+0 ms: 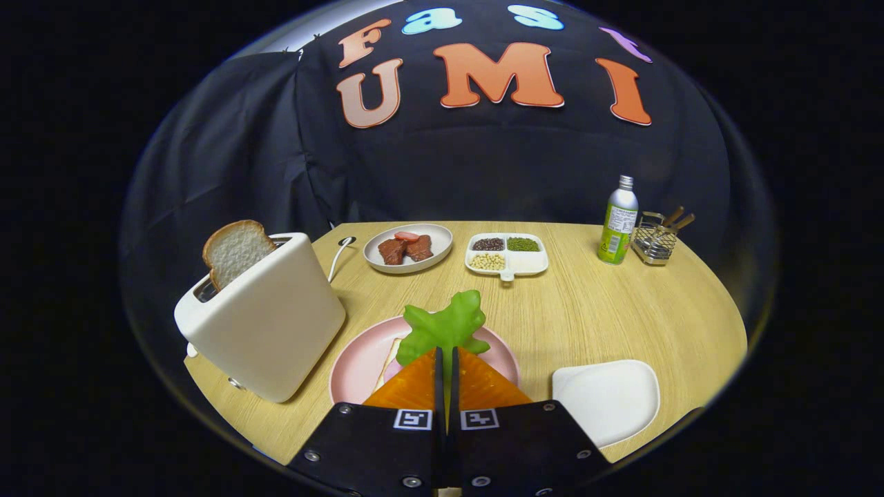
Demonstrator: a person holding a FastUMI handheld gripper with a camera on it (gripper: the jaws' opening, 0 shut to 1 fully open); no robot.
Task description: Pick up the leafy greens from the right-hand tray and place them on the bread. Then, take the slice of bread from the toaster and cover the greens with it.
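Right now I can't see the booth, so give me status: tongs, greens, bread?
Tongs shut on leafy greens, held over pink plate. Bread slice upright in toaster. White tray beside the plate. Nothing in the way.

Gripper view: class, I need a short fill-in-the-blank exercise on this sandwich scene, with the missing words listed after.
1. The gripper fingers are shut on the leafy ____.
2. A bread slice stands up out of the ____.
3. The greens hang over the ____ plate.
4. The white tray beside that plate holds ____.

Missing words: greens; toaster; pink; nothing
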